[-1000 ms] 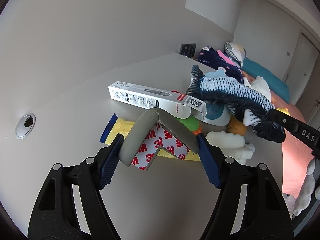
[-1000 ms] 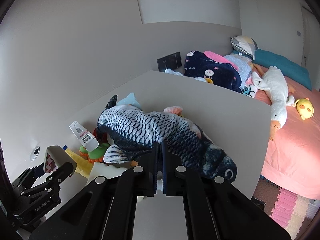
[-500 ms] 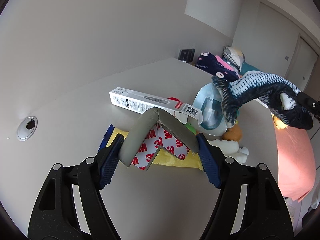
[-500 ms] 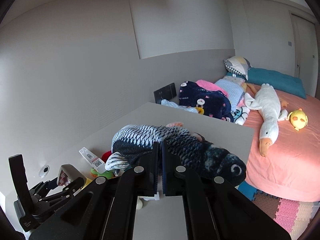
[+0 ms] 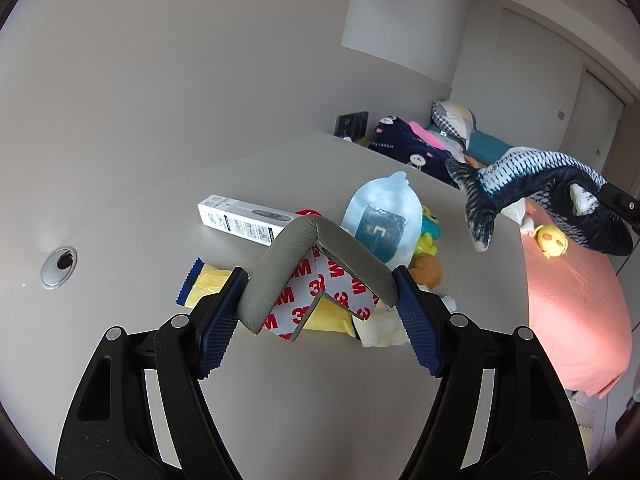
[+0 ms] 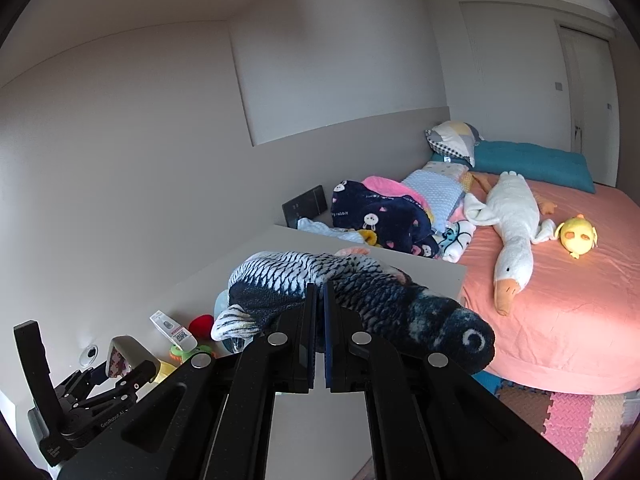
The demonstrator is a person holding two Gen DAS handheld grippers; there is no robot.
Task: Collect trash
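Observation:
In the left wrist view my left gripper (image 5: pixel 320 280) is shut on a bent grey foam corner guard (image 5: pixel 304 240) whose 3M backing paper faces down; it hangs just above the grey table (image 5: pixel 280 380). From the right wrist view the same guard (image 6: pixel 124 350) shows at the lower left. My right gripper (image 6: pixel 320 292) is shut on a blue-and-white plush fish (image 6: pixel 288 272). That fish (image 5: pixel 532 176) hangs in the air past the table's right edge. On the table lie a white carton (image 5: pixel 240 220), a pale blue blister pack (image 5: pixel 384 216) and a yellow wrapper (image 5: pixel 208 286).
Small green (image 5: pixel 430 224) and orange (image 5: pixel 428 270) toys lie beside the blister pack. A cable hole (image 5: pixel 59 262) is at the table's left. Beyond the table is a pink bed (image 6: pixel 560 300) with a white goose plush (image 6: pixel 516 224), a yellow chick (image 6: pixel 576 236) and blankets (image 6: pixel 380 216).
The right gripper has lifted the plush fish off the pile, up and to the right, uncovering the blister pack. The left gripper has risen a little with the corner guard.

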